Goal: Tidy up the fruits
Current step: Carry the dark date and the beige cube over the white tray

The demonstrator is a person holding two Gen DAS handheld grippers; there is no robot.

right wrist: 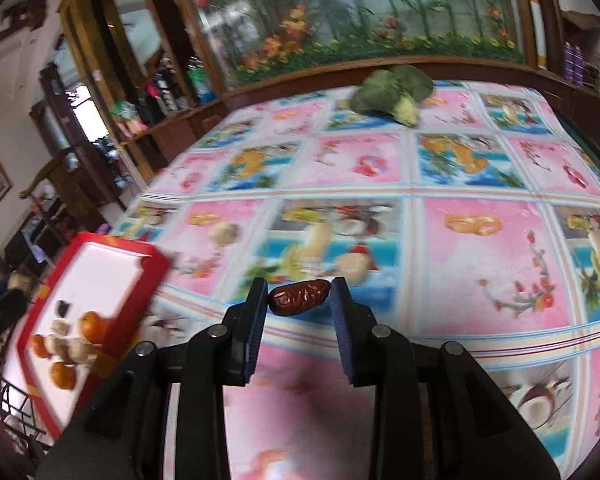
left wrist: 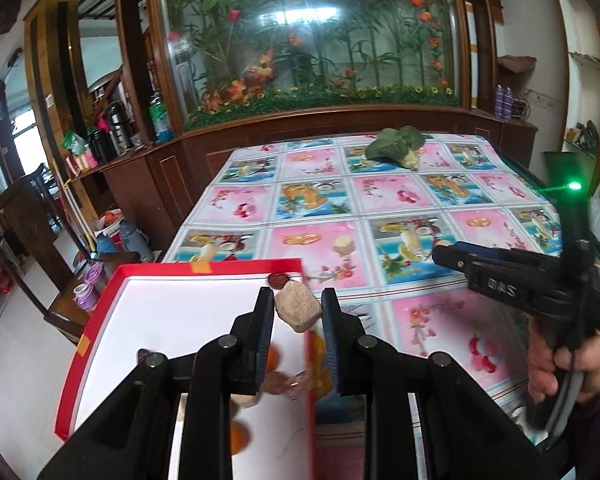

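My left gripper (left wrist: 298, 309) is shut on a tan, rough block-shaped piece (left wrist: 298, 307) and holds it above the right wall of the red box (left wrist: 100, 304) with a white floor. Oranges (left wrist: 239, 438) and other pieces lie in the box under the fingers. A dark red date (left wrist: 278, 280) lies at the box's far corner. My right gripper (right wrist: 299, 299) is shut on a wrinkled red date (right wrist: 299, 298) above the tablecloth. It also shows in the left wrist view (left wrist: 448, 256), at the right. The box (right wrist: 148, 276) shows at the left of the right wrist view, with oranges (right wrist: 92, 326) inside.
A green leafy vegetable (left wrist: 396, 146) lies at the far side of the table on the patterned fruit tablecloth (left wrist: 380, 200); it also shows in the right wrist view (right wrist: 392, 90). A wooden cabinet with a flower display (left wrist: 308, 40) stands behind. Chairs and clutter (left wrist: 40, 240) stand left.
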